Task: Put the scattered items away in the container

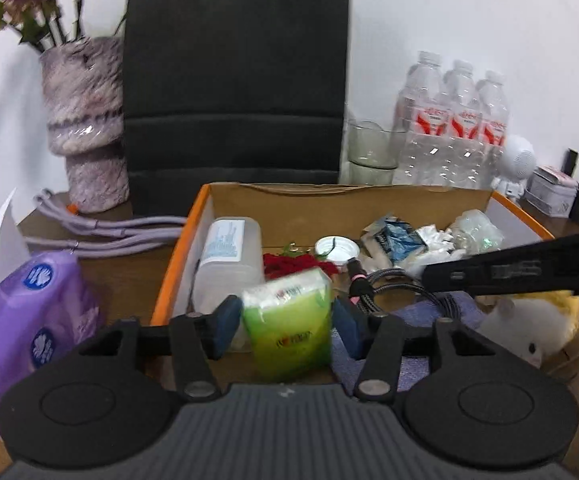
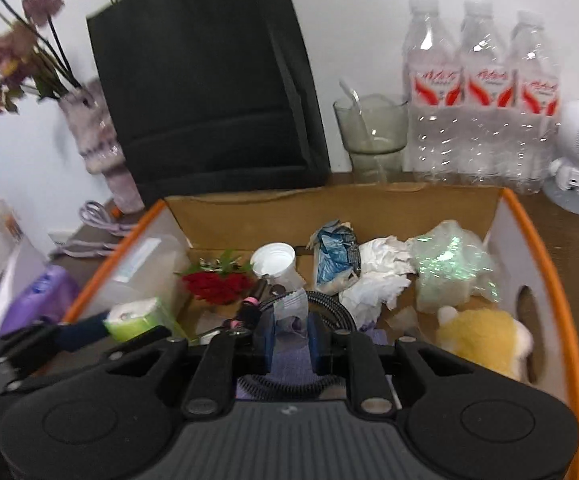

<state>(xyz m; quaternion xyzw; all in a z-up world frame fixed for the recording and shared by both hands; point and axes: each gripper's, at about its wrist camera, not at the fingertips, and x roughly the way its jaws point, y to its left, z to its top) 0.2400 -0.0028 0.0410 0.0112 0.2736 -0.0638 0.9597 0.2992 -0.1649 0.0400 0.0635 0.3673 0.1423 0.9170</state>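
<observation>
A cardboard box with an orange rim (image 1: 177, 264) (image 2: 529, 232) holds a translucent bottle (image 1: 225, 264), a red rose (image 2: 217, 284), a white cup (image 2: 273, 260), a blue wrapper (image 2: 335, 258), crumpled tissue (image 2: 381, 280), a black cable and a yellow plush (image 2: 481, 344). My left gripper (image 1: 287, 328) hangs over the box's near left part, jaws open around a blurred, tilted green tissue pack (image 1: 289, 320) (image 2: 137, 318) that the pads barely clear. My right gripper (image 2: 291, 340) sits over the box's near middle, shut on a small clear plastic wrapper (image 2: 289, 314).
Left of the box lie a purple tissue pack (image 1: 29, 312) and a lilac cord (image 1: 101, 236). Behind it stand a vase of dried flowers (image 1: 85, 128), a black bag (image 1: 233, 72), a glass (image 2: 373, 140), three water bottles (image 2: 481, 96) and a white figurine (image 2: 577, 152).
</observation>
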